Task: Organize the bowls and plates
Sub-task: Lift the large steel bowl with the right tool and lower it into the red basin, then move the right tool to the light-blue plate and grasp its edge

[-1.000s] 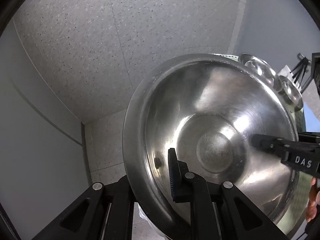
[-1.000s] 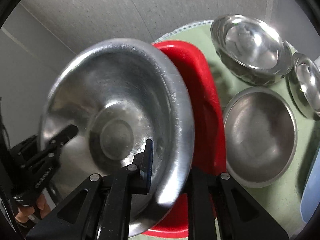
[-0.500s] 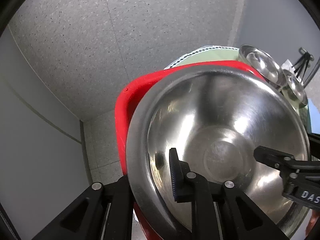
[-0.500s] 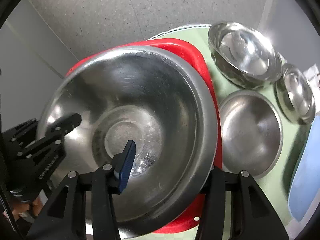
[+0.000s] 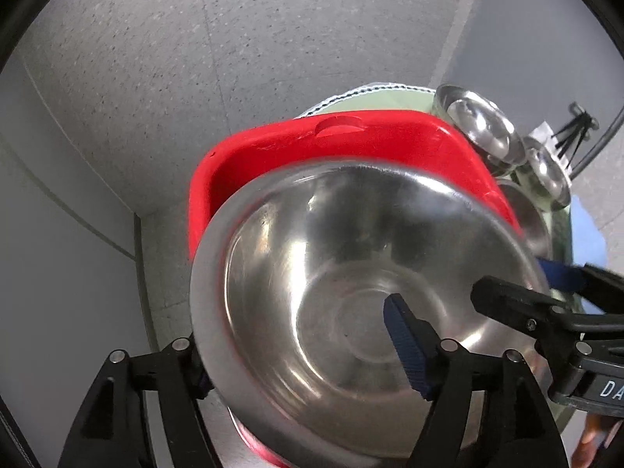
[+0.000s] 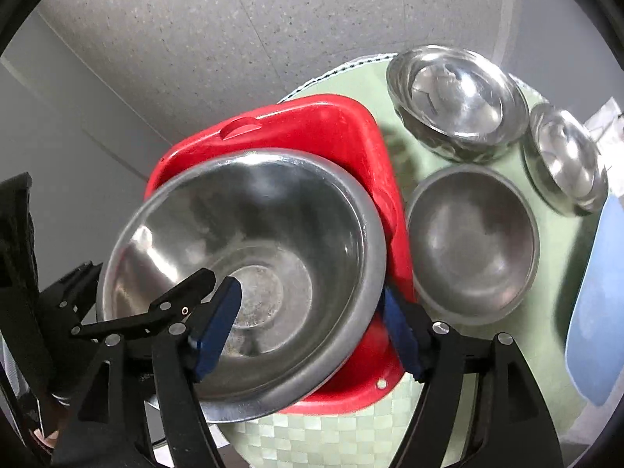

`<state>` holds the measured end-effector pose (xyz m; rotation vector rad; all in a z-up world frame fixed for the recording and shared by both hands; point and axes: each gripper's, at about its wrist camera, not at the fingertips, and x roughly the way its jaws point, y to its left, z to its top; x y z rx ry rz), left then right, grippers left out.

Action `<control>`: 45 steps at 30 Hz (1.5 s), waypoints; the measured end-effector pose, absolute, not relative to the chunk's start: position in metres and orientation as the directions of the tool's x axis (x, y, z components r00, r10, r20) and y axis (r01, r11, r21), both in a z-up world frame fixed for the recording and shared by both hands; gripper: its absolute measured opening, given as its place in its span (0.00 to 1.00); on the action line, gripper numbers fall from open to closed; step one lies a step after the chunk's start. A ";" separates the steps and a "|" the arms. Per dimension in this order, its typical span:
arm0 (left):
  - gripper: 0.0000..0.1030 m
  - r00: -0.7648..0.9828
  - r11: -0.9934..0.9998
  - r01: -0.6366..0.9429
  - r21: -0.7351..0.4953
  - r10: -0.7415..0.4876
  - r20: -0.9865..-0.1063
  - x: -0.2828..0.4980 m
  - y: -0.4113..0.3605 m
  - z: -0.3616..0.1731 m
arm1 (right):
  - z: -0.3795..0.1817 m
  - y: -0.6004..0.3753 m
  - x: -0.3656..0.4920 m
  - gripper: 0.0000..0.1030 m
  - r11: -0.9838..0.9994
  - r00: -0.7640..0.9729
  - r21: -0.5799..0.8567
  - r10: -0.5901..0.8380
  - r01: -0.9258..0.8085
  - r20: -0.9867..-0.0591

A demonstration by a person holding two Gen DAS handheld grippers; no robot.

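Observation:
A large steel bowl (image 5: 351, 273) sits mouth up in a red plastic basin (image 5: 351, 144) on the round green table. My left gripper (image 5: 300, 351) is open, its fingers wide apart astride the bowl's near rim. My right gripper (image 6: 308, 327) is open too, one finger inside the bowl (image 6: 249, 257) and one outside its rim, over the basin (image 6: 312, 124). Neither jaw pinches the rim. Each gripper shows in the other's view.
Right of the basin on the green table (image 6: 553, 312) stand three more steel bowls: one near (image 6: 472, 241), one far (image 6: 456, 97), a small one at the right (image 6: 565, 156). A pale blue item (image 6: 596, 304) lies at the right edge. Speckled floor lies beyond.
The bowl went from tilted on edge to lying mouth up in the red basin. Both grippers went from shut on its rim to open.

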<state>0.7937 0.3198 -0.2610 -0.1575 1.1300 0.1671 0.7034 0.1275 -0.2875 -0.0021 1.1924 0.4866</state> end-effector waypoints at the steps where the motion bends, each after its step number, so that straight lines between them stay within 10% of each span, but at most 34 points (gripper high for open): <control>1: 0.74 0.422 0.975 -0.216 -0.047 0.050 -0.905 0.788 0.321 -0.257 | -0.285 0.123 0.701 0.71 0.894 0.283 0.257 0.370 -0.366 -0.885; 17: 0.85 0.510 0.915 -0.397 0.069 0.283 -0.812 0.720 0.265 -0.191 | -0.240 -0.010 0.677 0.78 0.892 0.441 0.321 0.440 -0.319 -0.783; 29: 0.90 0.572 0.987 -0.138 -0.077 0.016 -0.820 0.771 0.040 -0.211 | -0.240 -0.222 0.701 0.81 0.969 0.550 0.217 0.245 -0.116 -0.798; 37: 0.88 0.448 0.991 -0.130 0.000 0.059 -0.892 0.812 -0.028 -0.272 | -0.295 -0.265 0.723 0.81 0.957 0.442 0.273 0.289 -0.101 -0.849; 43: 0.72 0.408 0.991 -0.135 -0.006 0.050 -0.912 0.842 -0.039 -0.297 | -0.321 -0.261 0.729 0.63 0.935 0.372 0.325 0.355 -0.143 -0.858; 45: 0.51 0.394 0.992 -0.122 -0.026 0.024 -0.919 0.845 -0.033 -0.300 | -0.324 -0.258 0.730 0.50 0.926 0.359 0.340 0.377 -0.163 -0.854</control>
